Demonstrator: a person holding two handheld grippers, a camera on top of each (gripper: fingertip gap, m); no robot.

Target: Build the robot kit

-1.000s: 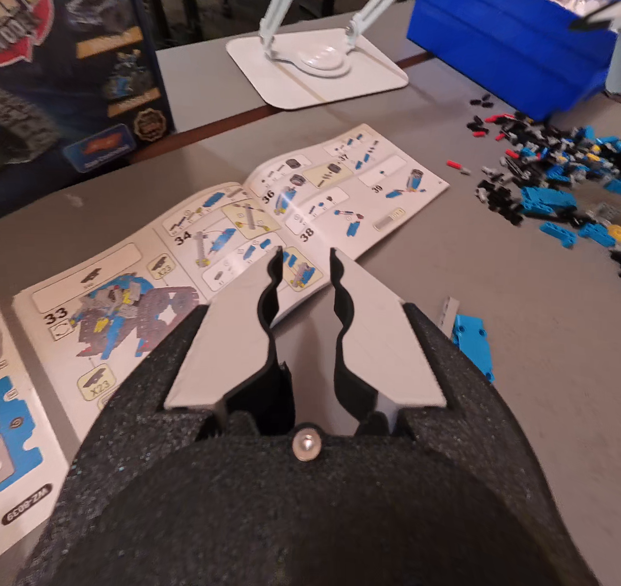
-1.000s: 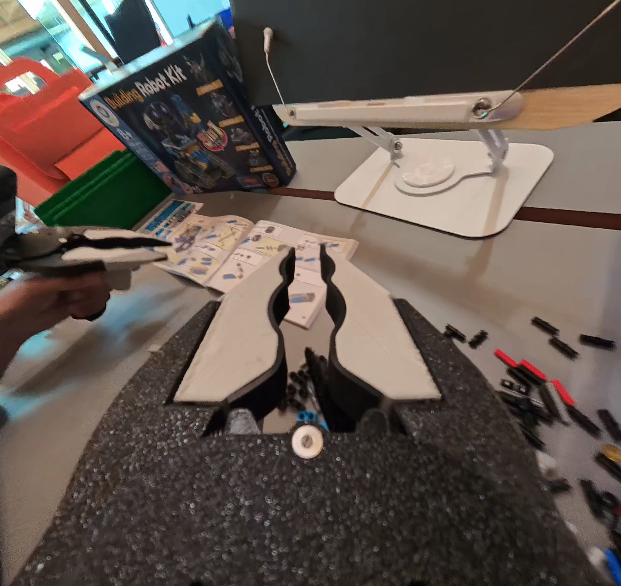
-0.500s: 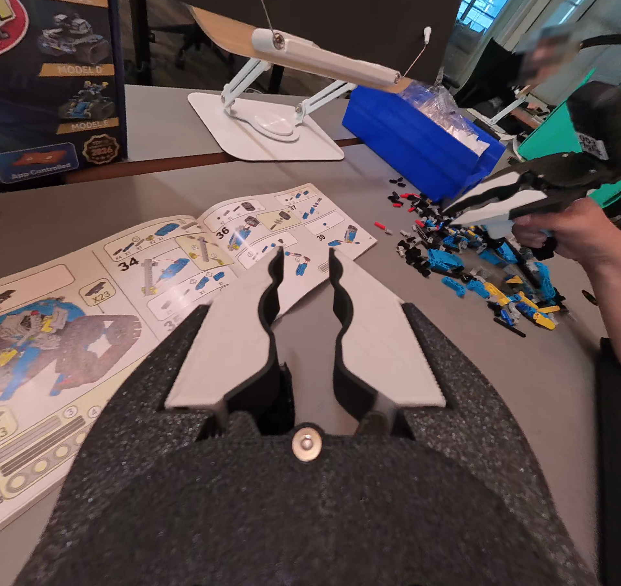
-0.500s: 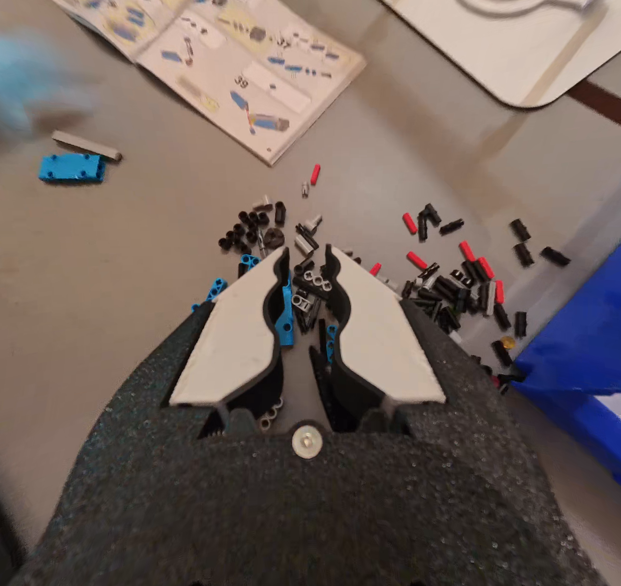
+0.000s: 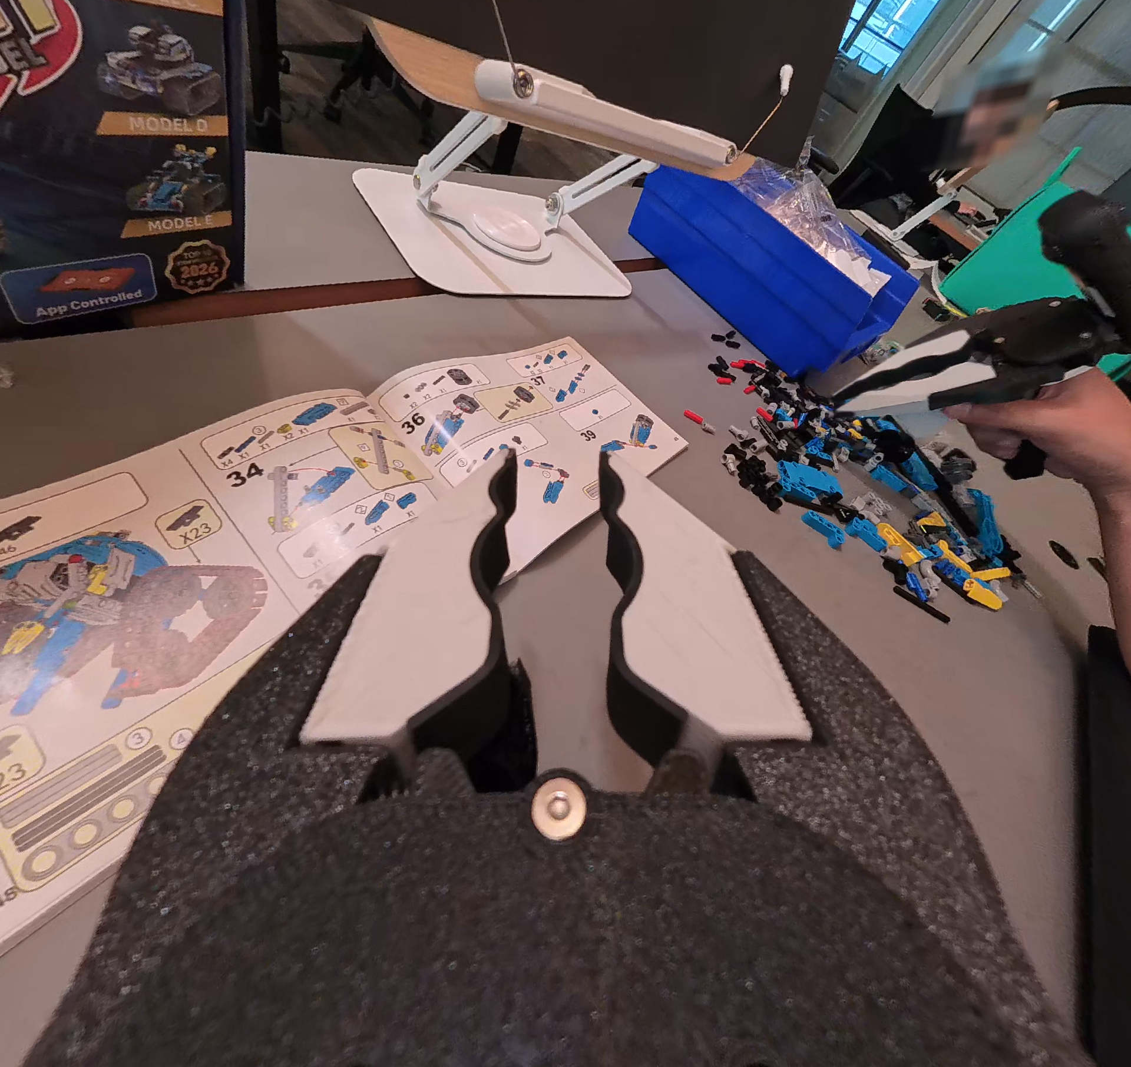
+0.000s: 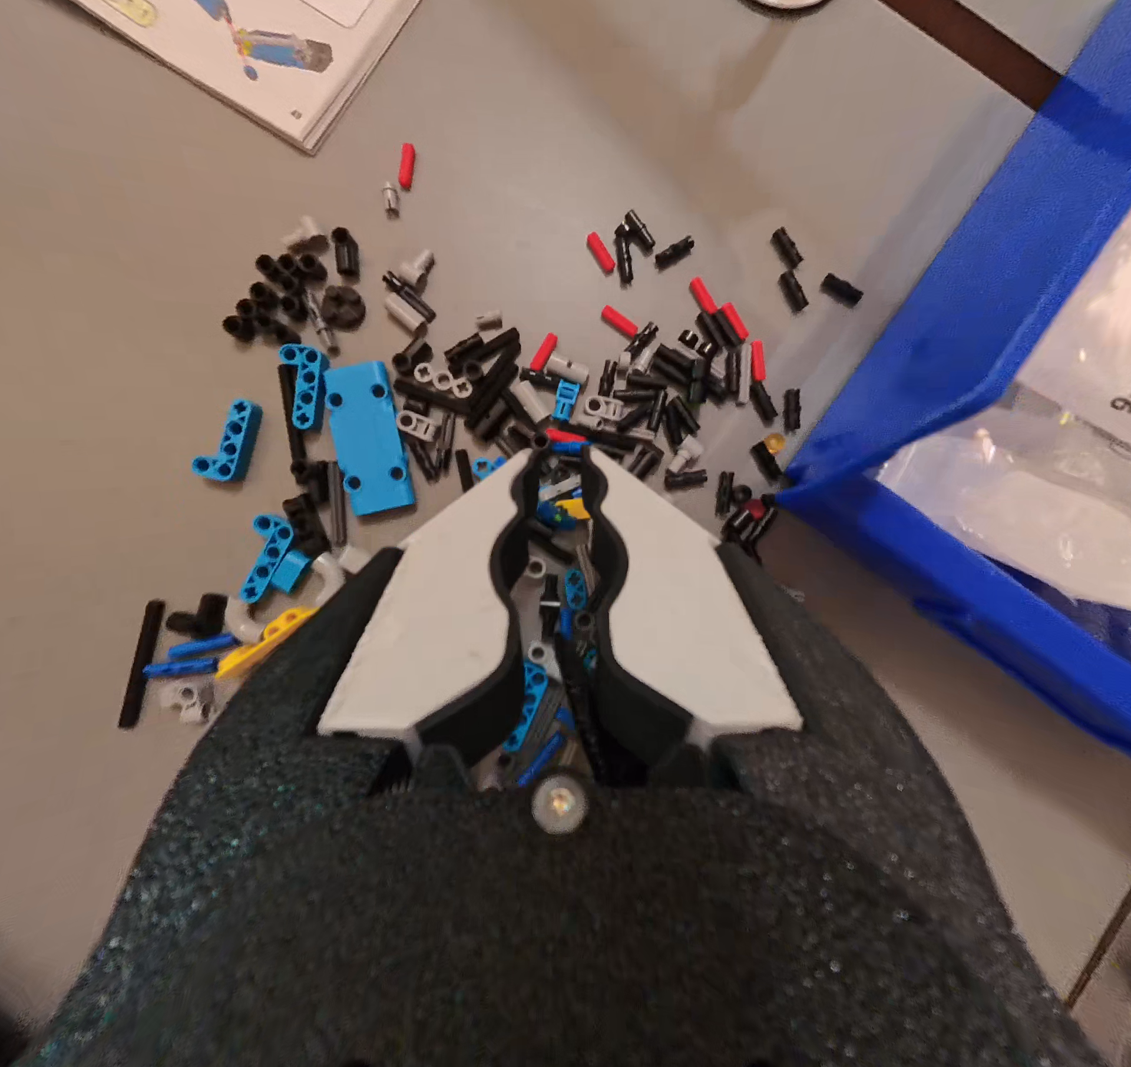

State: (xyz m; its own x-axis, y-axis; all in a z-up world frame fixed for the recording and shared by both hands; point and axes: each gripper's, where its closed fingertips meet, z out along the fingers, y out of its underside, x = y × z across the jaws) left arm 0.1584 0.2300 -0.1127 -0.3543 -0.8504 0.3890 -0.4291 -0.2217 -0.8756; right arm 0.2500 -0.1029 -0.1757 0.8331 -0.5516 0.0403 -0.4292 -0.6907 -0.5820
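2 grippers | L gripper (image 5: 554, 456) parted, empty, over booklet (image 5: 343, 475) mid-frame | R gripper (image 6: 558, 456) tips nearly closed, hold unclear, in parts pile (image 6: 489, 377) by blue bin (image 6: 955, 364) right | risk: tips scatter pcs

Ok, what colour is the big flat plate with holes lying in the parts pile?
Light blue; the plate shows best in the right wrist view.

Each gripper, the left gripper (image 5: 556, 456) and the right gripper (image 6: 557, 456), has two pale grey fingers (image 5: 685, 603) with wavy black inner pads, a speckled black foam body and one silver screw (image 5: 557, 805).
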